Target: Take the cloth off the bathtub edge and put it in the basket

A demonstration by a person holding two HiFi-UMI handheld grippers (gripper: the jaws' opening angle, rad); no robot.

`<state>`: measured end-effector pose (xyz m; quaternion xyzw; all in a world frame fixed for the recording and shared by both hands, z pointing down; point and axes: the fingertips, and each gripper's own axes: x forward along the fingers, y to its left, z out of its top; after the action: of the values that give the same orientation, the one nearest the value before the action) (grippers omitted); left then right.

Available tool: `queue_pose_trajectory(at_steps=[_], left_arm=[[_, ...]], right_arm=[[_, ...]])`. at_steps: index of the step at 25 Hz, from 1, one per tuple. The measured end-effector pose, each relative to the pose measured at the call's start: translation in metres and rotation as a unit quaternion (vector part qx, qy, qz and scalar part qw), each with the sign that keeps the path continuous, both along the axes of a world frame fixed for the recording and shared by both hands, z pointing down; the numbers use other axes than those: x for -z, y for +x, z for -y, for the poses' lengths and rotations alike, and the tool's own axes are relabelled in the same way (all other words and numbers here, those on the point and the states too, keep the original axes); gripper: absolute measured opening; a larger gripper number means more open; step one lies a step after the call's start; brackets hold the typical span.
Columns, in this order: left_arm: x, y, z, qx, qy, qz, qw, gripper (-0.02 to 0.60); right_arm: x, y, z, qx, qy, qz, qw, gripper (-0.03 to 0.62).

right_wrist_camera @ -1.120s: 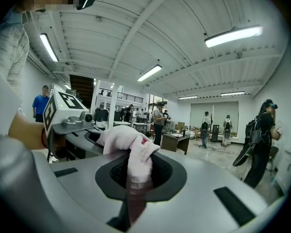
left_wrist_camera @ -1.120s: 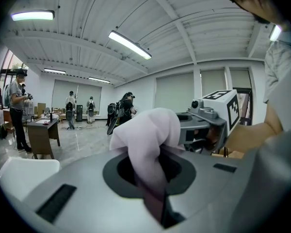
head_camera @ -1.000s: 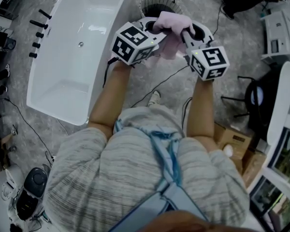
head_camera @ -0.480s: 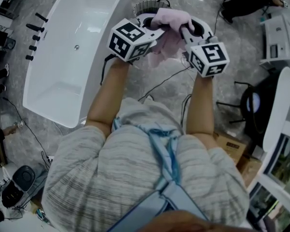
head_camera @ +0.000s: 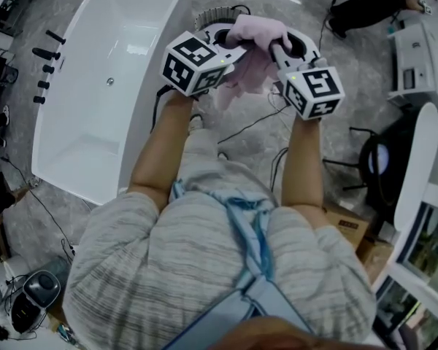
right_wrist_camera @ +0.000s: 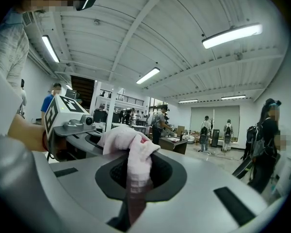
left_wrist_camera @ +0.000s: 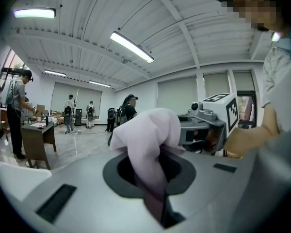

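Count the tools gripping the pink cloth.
2. The left tool is shut on the cloth's left end, the right tool on its right end; the cloth bridges them.

1. The room is bright. Long ceiling lights (left_wrist_camera: 131, 47) glow white in both gripper views.
2. Both gripper views bend at the edges, with dark round corners.
3. The cloth (left_wrist_camera: 150, 144) up close looks soft and blurry.
4. The white bathtub (head_camera: 87, 141) shines with a little glare in the head view.
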<state>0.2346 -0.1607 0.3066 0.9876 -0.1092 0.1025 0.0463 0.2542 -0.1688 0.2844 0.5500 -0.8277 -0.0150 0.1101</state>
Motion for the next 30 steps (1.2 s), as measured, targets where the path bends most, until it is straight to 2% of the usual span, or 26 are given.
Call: queue_pose_trajectory(at_steps=[16, 30], left_arm=[[-0.007, 0.012, 0.175, -0.042, 0.0, 0.007, 0.9991, 0.038], [0.005, 0.014, 0.273, -0.071, 0.013, 0.002, 0.9974, 0.038]], right_arm=[[-0.006, 0.012, 0.173, -0.031, -0.004, -0.008, 0.999, 0.026], [0.01, 0.015, 0.268, -0.067, 0.019, 0.002, 0.998, 0.025]])
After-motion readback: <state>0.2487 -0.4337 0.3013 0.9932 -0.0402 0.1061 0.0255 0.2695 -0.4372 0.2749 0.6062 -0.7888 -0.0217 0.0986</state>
